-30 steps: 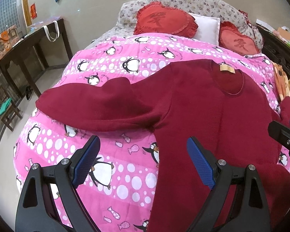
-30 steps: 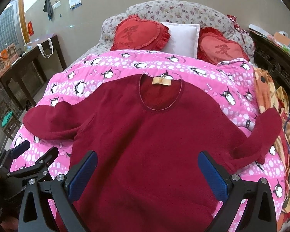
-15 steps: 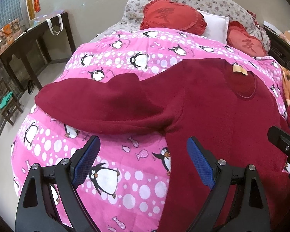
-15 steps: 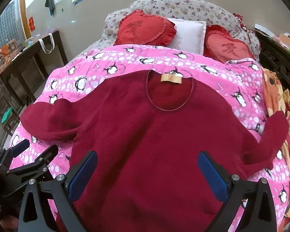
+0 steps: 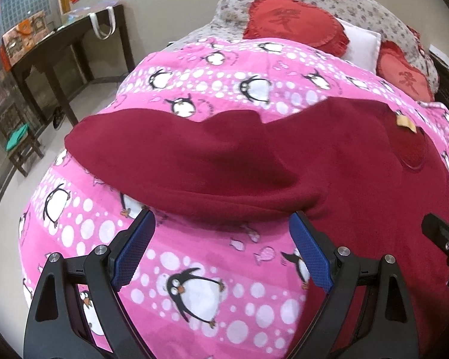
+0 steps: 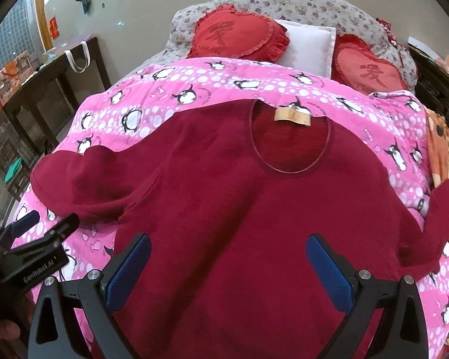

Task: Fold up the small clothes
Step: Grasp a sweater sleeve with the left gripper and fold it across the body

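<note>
Dark red long-sleeved sweater [image 6: 254, 209] spread flat, front up, on a pink penguin-print quilt [image 6: 224, 86] covering the bed. Round neckline toward the pillows, tan label [image 6: 291, 116] showing inside the collar. One sleeve [image 5: 194, 164] stretched sideways toward the bed's edge on the left; the other sleeve [image 6: 434, 224] bent at the far right, near an orange-patterned fabric [image 6: 443, 149].

Left gripper [image 5: 221, 254] low over the quilt, blue pads wide apart, holding nothing; fingertips just beside the underside of the outstretched sleeve, near the armpit, actual contact unclear. Right gripper [image 6: 227, 269] above the sweater's lower body, pads likewise spread wide, nothing between them but the fabric lying beneath.

At the head of the bed: two red heart-shaped cushions [image 6: 236, 33], a white pillow [image 6: 311, 45] between them, and a floral pillow [image 6: 299, 3] behind. Against the wall on the left, a dark wooden side table [image 5: 63, 48] with a white bag handle hanging over its edge. Small stool with a green cloth [image 5: 16, 137] on the floor nearby.
</note>
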`<state>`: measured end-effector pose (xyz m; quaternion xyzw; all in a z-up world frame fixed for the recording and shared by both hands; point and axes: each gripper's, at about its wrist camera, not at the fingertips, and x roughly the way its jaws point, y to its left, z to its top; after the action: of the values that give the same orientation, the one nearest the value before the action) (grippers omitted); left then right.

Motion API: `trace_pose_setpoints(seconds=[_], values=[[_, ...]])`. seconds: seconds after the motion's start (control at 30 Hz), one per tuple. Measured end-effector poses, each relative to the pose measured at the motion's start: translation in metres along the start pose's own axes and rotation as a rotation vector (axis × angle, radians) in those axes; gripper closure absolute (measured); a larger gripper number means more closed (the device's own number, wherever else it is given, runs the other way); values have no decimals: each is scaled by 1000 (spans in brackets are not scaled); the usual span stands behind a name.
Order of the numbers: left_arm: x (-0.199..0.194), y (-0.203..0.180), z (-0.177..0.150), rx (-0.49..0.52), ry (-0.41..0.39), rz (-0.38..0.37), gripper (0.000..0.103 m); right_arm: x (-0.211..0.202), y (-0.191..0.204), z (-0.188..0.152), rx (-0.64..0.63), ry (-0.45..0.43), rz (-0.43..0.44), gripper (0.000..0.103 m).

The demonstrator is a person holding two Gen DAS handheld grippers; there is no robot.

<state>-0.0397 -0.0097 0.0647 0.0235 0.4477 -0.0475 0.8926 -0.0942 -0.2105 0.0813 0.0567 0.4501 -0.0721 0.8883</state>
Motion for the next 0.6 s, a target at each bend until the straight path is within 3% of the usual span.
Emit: trace_pose_setpoints(seconds=[0.23,0.43,0.6], values=[[14,57,17,-119,2,42,12,11,7,3,-13,21,18,0],[42,138,37,-363,46,50,12,18,13,6,-19,28,37,0],[68,188,50,-531,28,63,12,27,15,5,-20,58,49,0]])
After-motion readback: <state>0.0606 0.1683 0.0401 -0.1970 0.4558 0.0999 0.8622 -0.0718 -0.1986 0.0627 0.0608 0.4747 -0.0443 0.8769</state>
